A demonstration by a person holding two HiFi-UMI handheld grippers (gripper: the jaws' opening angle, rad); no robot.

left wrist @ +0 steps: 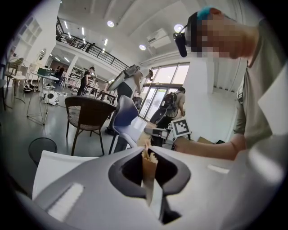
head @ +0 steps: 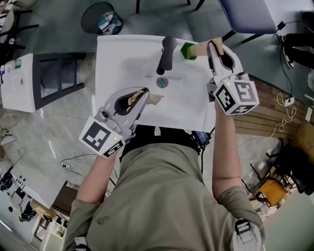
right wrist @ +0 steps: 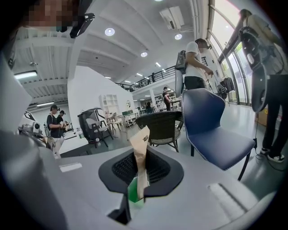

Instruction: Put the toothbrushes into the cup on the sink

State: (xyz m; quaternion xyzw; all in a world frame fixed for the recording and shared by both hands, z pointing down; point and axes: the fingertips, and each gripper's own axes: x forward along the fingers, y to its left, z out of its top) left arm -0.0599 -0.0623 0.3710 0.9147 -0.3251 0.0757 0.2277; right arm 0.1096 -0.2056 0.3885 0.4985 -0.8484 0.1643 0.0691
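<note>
A white sink [head: 113, 59] lies below me, with a green cup [head: 187, 51] on its far right rim. My right gripper [head: 212, 45] is shut on a tan paper-wrapped toothbrush [head: 201, 48] whose end sits at the cup. In the right gripper view the toothbrush wrapper [right wrist: 140, 150] stands pinched between the jaws of that gripper [right wrist: 139, 157], with the green cup [right wrist: 133, 192] just beneath. My left gripper [head: 143, 94] hovers over the basin's near left part, shut on a second paper-wrapped toothbrush [head: 153, 99]. That toothbrush [left wrist: 149, 173] shows upright in the left gripper [left wrist: 148, 155].
A black faucet [head: 167, 54] rises at the sink's back middle, the drain [head: 162, 82] in front of it. A round bin [head: 101, 18] sits behind the sink, a blue chair [head: 245, 14] at back right, a white cabinet [head: 19, 81] to the left.
</note>
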